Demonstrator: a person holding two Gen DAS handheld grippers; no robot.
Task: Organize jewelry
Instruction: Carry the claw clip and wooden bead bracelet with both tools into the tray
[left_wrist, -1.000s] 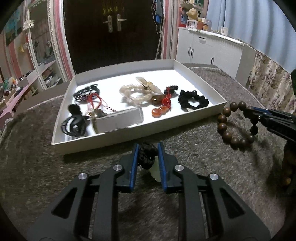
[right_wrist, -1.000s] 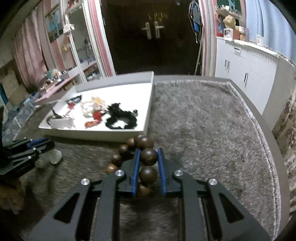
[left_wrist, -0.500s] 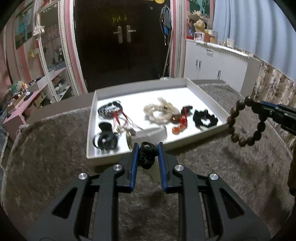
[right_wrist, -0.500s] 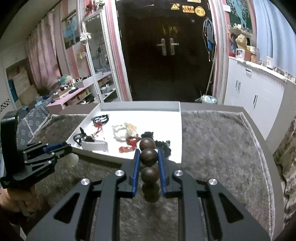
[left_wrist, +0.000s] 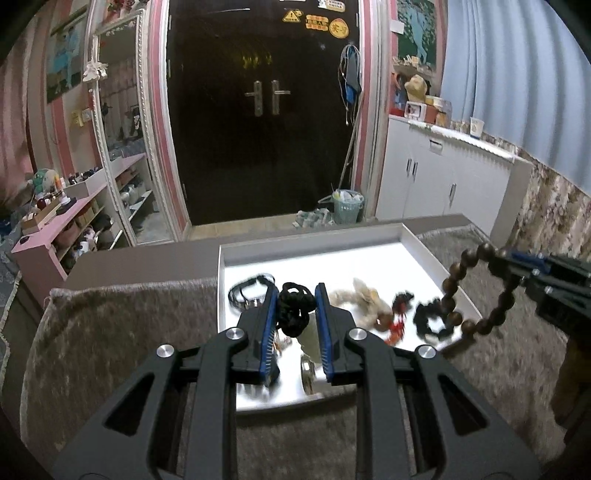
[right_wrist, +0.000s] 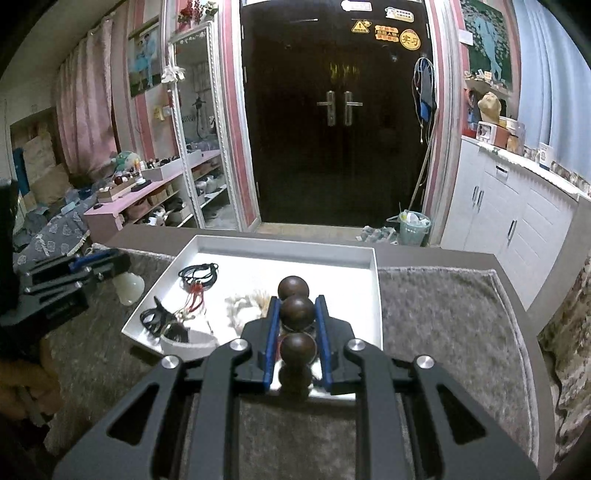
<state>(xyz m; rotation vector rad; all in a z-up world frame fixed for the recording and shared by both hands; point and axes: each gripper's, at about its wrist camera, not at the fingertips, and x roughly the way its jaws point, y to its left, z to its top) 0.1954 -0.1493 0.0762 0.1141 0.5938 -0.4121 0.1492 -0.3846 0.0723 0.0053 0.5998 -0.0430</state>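
Observation:
My left gripper (left_wrist: 295, 291) is shut on a black knotted cord (left_wrist: 293, 312) with a pale jade pendant (right_wrist: 128, 288) hanging from it, held above the near left part of the white tray (left_wrist: 314, 240). My right gripper (right_wrist: 297, 302) is shut on a brown wooden bead bracelet (right_wrist: 297, 312), which hangs in a loop over the tray's right edge in the left wrist view (left_wrist: 452, 295). The tray (right_wrist: 284, 245) holds a black cord necklace (right_wrist: 197, 273), a pale bead bracelet (left_wrist: 356, 295), red beads (left_wrist: 397, 325), a black scrunchie (left_wrist: 430, 321) and a black hair clip (right_wrist: 155, 317).
The tray lies on a grey-brown fuzzy cloth (right_wrist: 443, 314) over a table. A white bangle (right_wrist: 188, 341) lies at the tray's near left corner. White cabinets (left_wrist: 443, 177) stand at the right, a pink shelf (right_wrist: 147, 192) at the left, a dark door (right_wrist: 340, 110) beyond.
Both grippers have risen from the cloth and moved forward over the tray, each carrying its piece. The bead bracelet and the cord pendant now hang in the air.

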